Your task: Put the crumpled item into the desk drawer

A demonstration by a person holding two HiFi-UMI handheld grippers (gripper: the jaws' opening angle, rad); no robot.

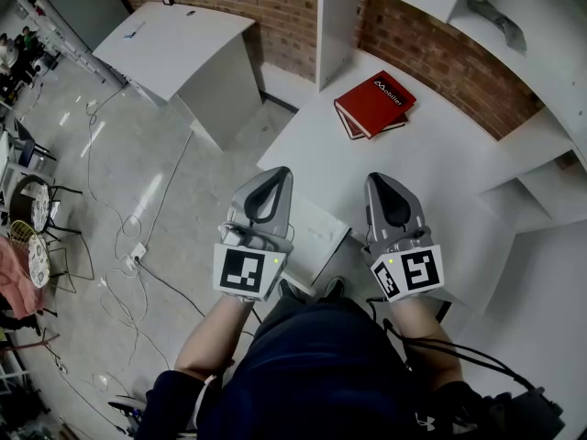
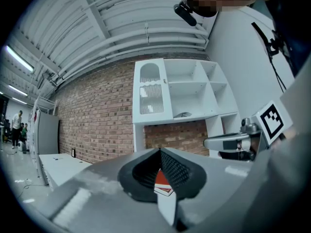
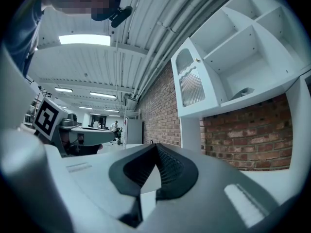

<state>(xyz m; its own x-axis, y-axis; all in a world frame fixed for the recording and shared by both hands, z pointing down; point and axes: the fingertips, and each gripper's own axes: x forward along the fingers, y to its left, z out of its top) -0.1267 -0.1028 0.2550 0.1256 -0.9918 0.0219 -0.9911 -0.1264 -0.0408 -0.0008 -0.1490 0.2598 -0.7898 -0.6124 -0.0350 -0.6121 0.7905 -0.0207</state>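
Both grippers hover side by side over the front edge of the white desk (image 1: 431, 154), pointing at the brick wall. My left gripper (image 1: 280, 174) is shut, its tips meeting (image 2: 159, 150) with nothing held. My right gripper (image 1: 378, 181) is also shut and empty, tips together (image 3: 156, 144). Just below the left gripper, a white drawer (image 1: 316, 236) juts out from under the desk's front. No crumpled item shows in any view.
A red book (image 1: 373, 104) lies on the desk near the wall, and shows through the left jaws' hollow (image 2: 163, 183). White shelf units (image 2: 182, 89) stand on the desk at the back and right. A second white desk (image 1: 179, 44) stands at the left; cables trail over the floor (image 1: 119, 236).
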